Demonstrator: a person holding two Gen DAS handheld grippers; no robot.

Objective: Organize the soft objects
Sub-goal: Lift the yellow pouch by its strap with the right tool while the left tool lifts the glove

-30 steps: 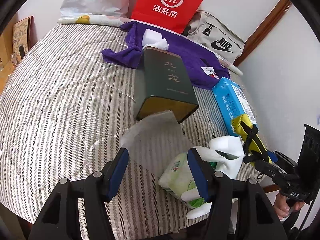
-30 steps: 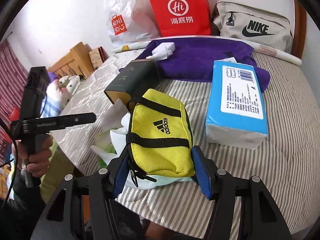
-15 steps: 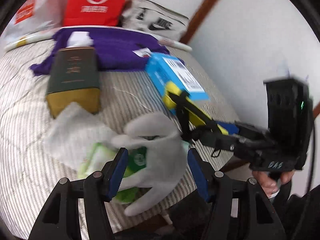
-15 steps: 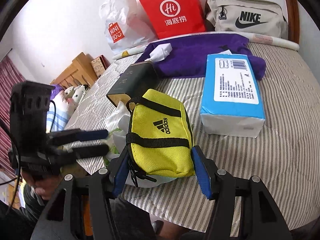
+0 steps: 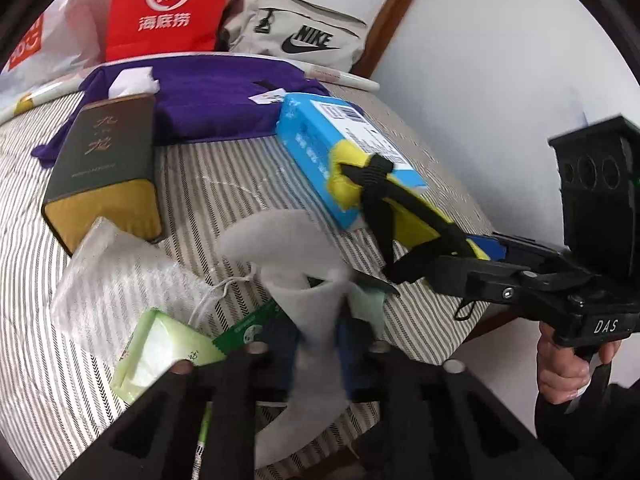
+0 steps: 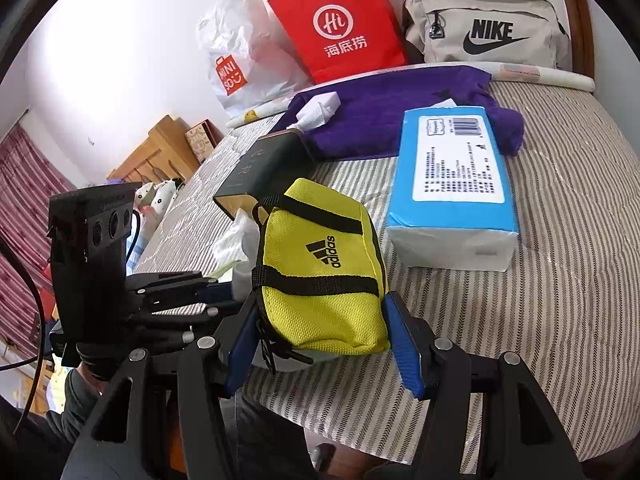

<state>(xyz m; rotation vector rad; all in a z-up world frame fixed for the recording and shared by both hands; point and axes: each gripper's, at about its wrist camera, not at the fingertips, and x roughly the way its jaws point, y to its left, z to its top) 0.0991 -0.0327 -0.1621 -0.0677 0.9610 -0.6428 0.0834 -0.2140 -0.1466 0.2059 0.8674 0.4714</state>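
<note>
Left gripper (image 5: pixel 318 344) fingers just closed, pinching soft white foam piece (image 5: pixel 296 264).

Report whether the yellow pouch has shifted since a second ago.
No. The yellow pouch sits unmoved between the right gripper's pads, beside the blue tissue pack.

The right claw (image 6: pixel 320 340) grips a yellow pouch (image 6: pixel 320 268) between its blue pads, over the striped bed (image 6: pixel 560 280). Just beside it lies a blue tissue pack (image 6: pixel 456 184); behind are a dark box (image 6: pixel 264 172) and purple cloth (image 6: pixel 384 120). The left claw (image 6: pixel 216 296) reaches in beside the pouch.
</note>
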